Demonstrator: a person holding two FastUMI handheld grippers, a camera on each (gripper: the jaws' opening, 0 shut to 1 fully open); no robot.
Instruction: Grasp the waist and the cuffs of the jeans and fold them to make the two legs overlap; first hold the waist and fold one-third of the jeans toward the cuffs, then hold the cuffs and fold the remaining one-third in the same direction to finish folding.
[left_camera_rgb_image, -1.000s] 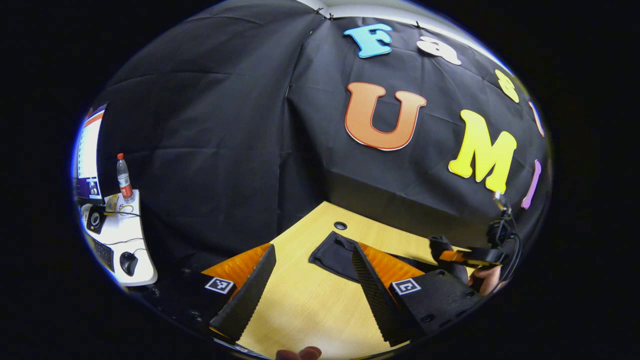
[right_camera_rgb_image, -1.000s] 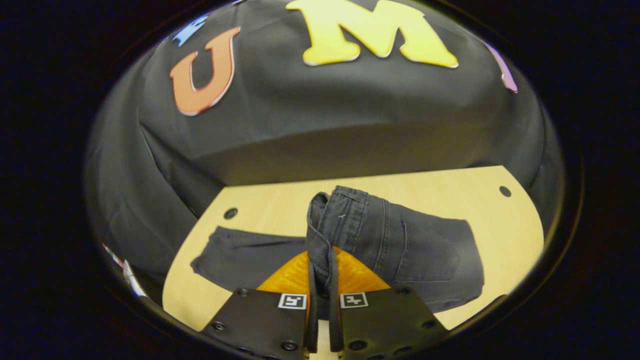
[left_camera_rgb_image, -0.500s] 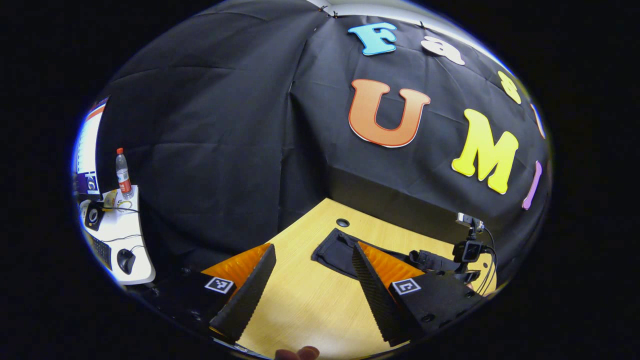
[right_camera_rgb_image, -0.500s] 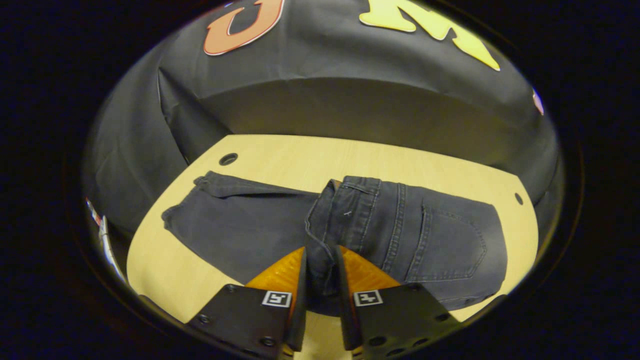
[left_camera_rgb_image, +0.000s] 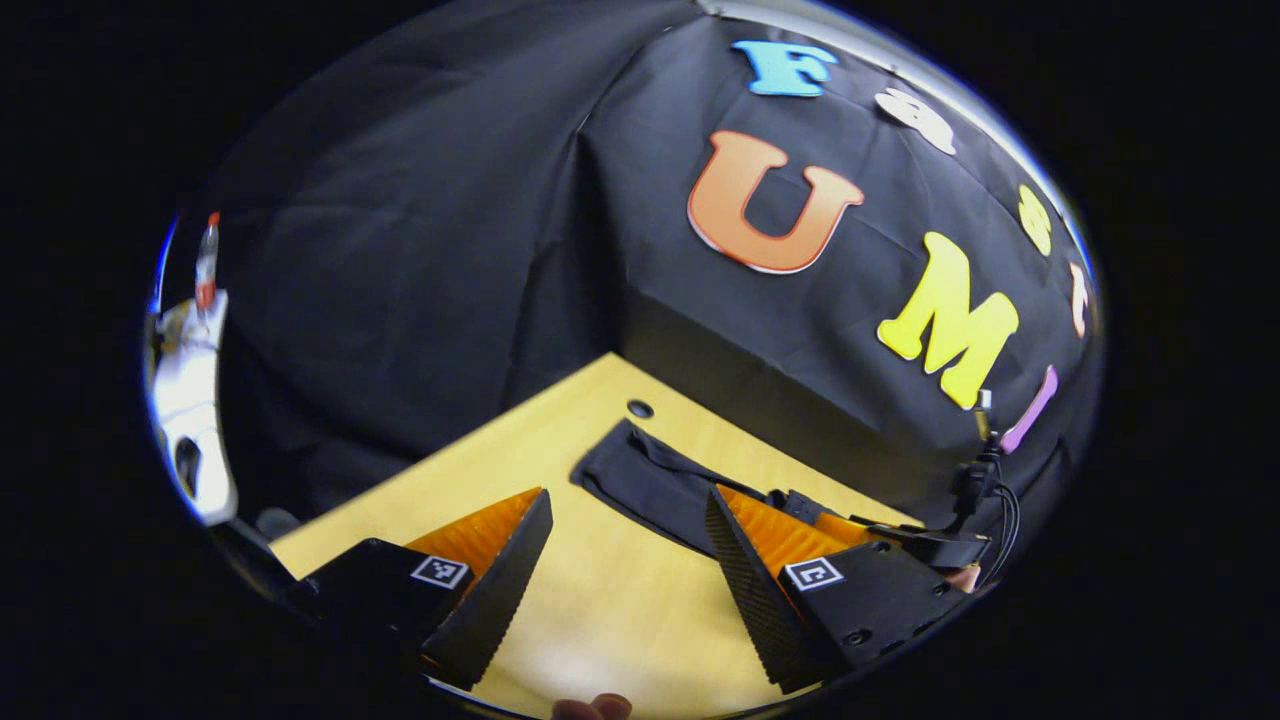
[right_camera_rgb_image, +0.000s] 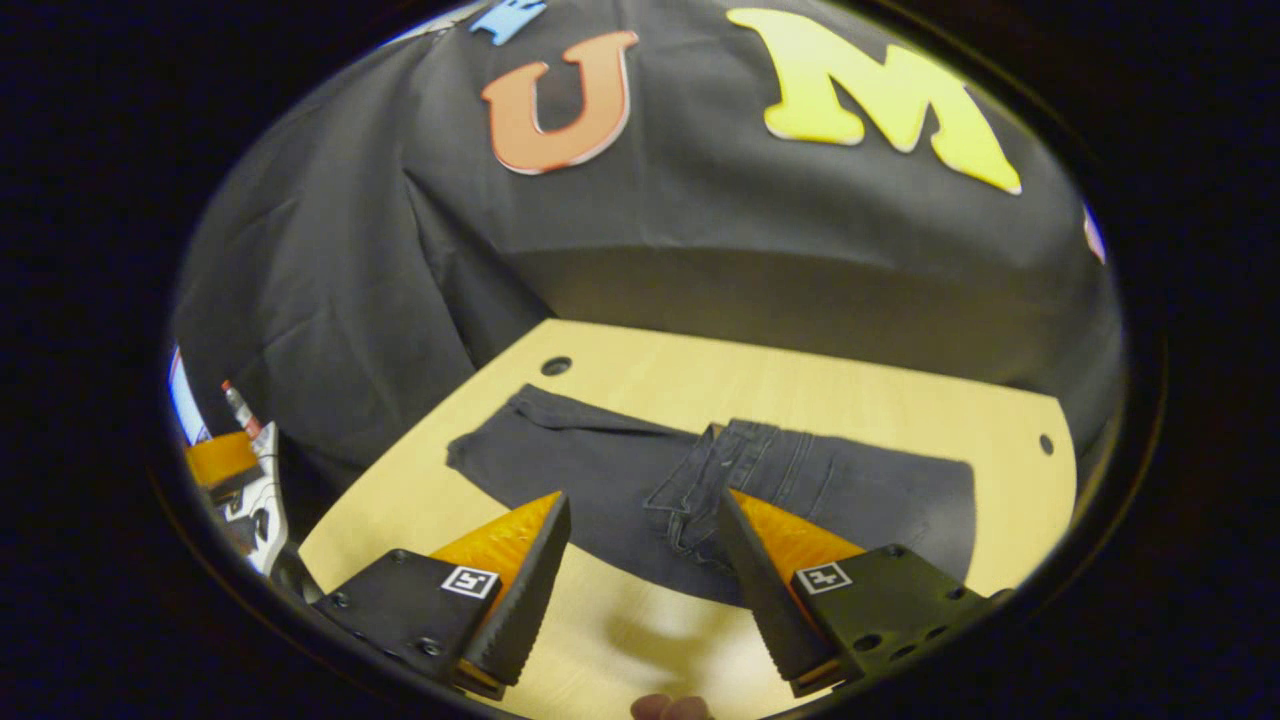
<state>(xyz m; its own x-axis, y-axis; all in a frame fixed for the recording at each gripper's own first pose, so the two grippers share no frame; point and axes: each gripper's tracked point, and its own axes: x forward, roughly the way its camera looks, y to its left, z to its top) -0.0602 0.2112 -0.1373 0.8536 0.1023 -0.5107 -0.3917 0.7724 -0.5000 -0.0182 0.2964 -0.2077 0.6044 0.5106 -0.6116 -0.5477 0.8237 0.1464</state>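
The dark jeans (right_camera_rgb_image: 590, 475) lie flat along the wooden table (right_camera_rgb_image: 800, 385). Their waist (right_camera_rgb_image: 725, 465) is folded over onto the legs, and the cuffs point to the left near a table hole. My right gripper (right_camera_rgb_image: 640, 590) hovers open just in front of the folded waist, holding nothing. In the left gripper view the cuff end of the jeans (left_camera_rgb_image: 645, 480) lies ahead and slightly right of my left gripper (left_camera_rgb_image: 625, 600), which is open and empty above bare table (left_camera_rgb_image: 600, 610). The right gripper (left_camera_rgb_image: 925, 548) shows at the far right over the jeans.
A cable hole (left_camera_rgb_image: 640, 408) sits in the table just beyond the cuffs, and another hole (right_camera_rgb_image: 1045, 443) lies near the right end. A white side desk (left_camera_rgb_image: 190, 400) with a bottle stands off to the left. The cloth wall rises close behind the table.
My right gripper has let go of the waist, opened and drawn back; the waist now rests on the legs. The left gripper has turned slightly toward the cuffs, still open.
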